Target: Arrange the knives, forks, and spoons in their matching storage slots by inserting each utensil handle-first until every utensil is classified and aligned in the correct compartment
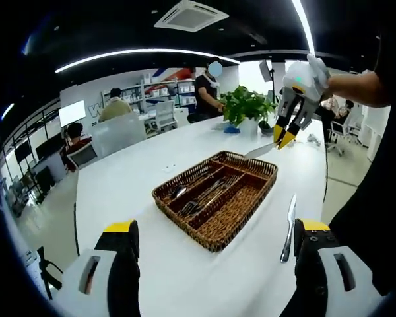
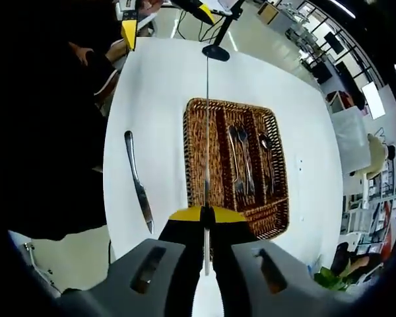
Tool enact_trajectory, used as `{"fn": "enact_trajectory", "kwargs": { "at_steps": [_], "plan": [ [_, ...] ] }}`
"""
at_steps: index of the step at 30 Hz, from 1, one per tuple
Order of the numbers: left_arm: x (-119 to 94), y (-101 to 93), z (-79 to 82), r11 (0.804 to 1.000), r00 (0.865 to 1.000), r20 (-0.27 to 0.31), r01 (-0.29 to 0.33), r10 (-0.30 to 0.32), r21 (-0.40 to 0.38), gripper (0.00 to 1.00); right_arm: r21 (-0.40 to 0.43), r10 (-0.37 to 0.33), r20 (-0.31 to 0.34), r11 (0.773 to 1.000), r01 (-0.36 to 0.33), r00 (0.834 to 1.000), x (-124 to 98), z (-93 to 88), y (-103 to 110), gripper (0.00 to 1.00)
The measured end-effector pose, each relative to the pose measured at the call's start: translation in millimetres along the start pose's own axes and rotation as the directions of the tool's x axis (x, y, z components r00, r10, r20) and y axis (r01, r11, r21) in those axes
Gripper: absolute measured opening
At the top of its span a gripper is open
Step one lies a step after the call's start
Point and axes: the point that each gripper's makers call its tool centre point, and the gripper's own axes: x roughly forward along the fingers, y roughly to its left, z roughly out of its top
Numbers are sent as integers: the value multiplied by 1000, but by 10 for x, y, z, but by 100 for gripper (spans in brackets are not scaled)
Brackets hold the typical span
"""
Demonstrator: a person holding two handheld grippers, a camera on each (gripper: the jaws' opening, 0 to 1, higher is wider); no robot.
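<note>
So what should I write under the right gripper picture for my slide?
Right gripper holds a knife over the wicker tray; another knife waits on the white table.

The basket (image 2: 214,125) past the jaws is brown and woven, like criss-cross straw. The forks (image 2: 241,158) and spoon (image 2: 265,142) inside are shiny silver. The knife (image 2: 206,132) between the yellow-tipped black jaws is silver too. The table (image 1: 132,191) is white.

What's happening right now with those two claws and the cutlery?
Right gripper shut on knife, held above tray. Left gripper open, holding nothing. Second knife lies on table beside tray. Nothing in the way.
</note>
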Motion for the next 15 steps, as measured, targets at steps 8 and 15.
{"fn": "enact_trajectory", "kwargs": {
  "at_steps": [8,15],
  "plan": [
    [-33,19,-64,1000,1000,-24,14,-14,21,99,-11,-6,-6,1000,6,1000,61,44,-128,0],
    [-43,114,-84,1000,999,-37,9,-9,14,99,-24,2,-41,1000,-3,999,125,15,-255,0]
  ]
}}
